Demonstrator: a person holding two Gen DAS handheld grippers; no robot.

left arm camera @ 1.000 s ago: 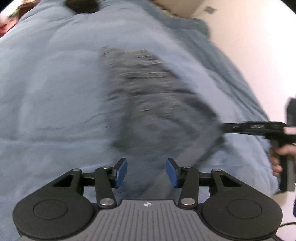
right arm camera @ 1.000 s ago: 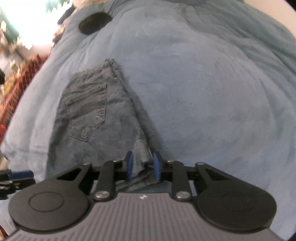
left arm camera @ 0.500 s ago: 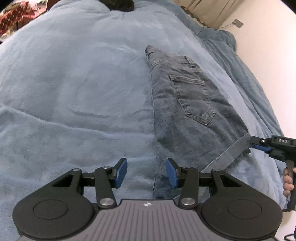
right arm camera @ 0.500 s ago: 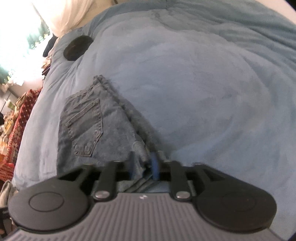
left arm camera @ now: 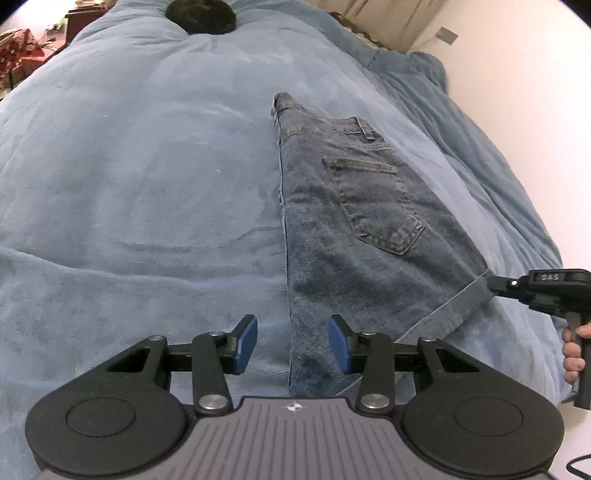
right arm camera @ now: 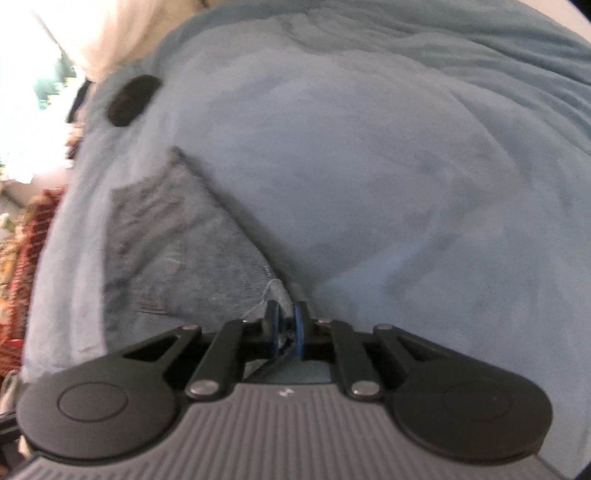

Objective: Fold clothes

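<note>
Jeans (left arm camera: 354,236) lie flat on the blue blanket (left arm camera: 140,177), folded lengthwise, back pocket (left arm camera: 373,199) up, waistband at the far end. Long left edge runs straight twd the left gripper (left arm camera: 292,341).

Left gripper: jaws partly open, nothing btwn the pads but the jeans' near left edge lying below them; pads not pressing on anything. Hovers over the near end of the jeans.

Right gripper (right arm camera: 287,325): jaws have just been closing and are now nearly shut, pinching the hem corner of the jeans (right arm camera: 177,258); denim bunched btwn the blue pads. In the left wrist view it reaches in from the right w/ a hand (left arm camera: 574,350) on its grip, tip at the hem corner.

Dark round object (left arm camera: 199,16) sits at the far end of the blanket. Right wrist view is motion-blurred.
</note>
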